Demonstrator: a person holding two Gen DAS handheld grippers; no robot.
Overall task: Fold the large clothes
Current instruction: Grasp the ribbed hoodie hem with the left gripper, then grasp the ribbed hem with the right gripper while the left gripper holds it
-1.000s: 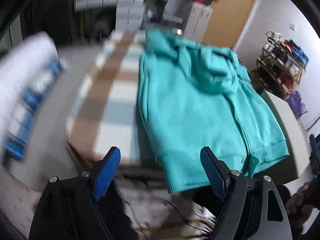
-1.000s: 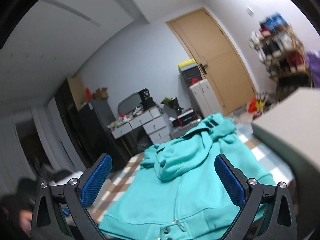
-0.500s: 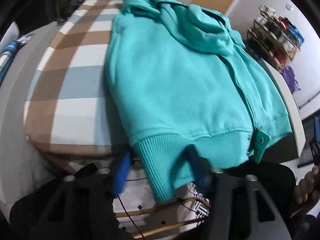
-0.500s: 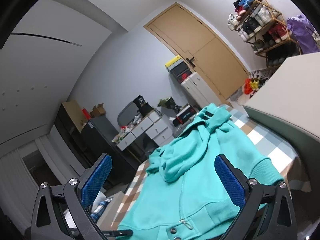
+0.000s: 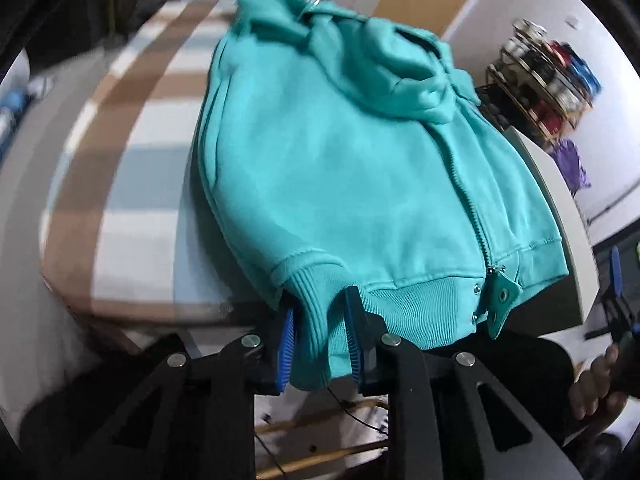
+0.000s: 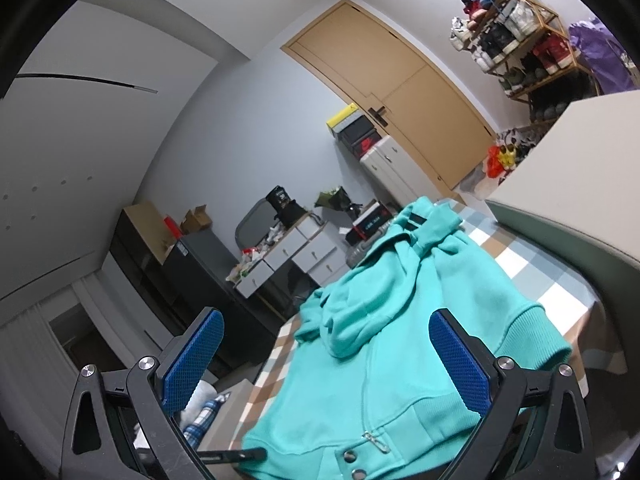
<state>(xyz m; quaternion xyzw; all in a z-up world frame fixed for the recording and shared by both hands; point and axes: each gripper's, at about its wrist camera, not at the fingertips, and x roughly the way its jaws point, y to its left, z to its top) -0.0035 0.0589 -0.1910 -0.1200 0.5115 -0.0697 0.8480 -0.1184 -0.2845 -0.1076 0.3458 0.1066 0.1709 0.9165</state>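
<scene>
A teal zip hoodie (image 5: 340,168) lies flat on a checked cover (image 5: 120,184), hood at the far end and ribbed hem hanging over the near edge. My left gripper (image 5: 320,340) points steeply down at the hem's left corner; its jaws are closing and the blue pads (image 5: 286,344) press on the ribbed fabric from both sides. My right gripper (image 6: 328,360) stands level and open just short of the hoodie (image 6: 400,340), near the zipper's bottom end, with nothing gripped. The right gripper (image 5: 616,280) and the hand (image 5: 596,384) holding it also show at the left wrist view's right edge.
A pale board or box (image 6: 580,184) borders the cover on the right. Beyond it stand a shoe rack (image 6: 516,32), a wooden door (image 6: 392,92) and grey drawers (image 6: 296,256) crowded with items. Thin wooden rods and cables (image 5: 320,456) lie on the floor under the hem.
My left gripper came down and forward to the hem's left corner, and its jaws closed from wide apart onto the ribbed fabric. The right gripper rolled slightly and stayed open.
</scene>
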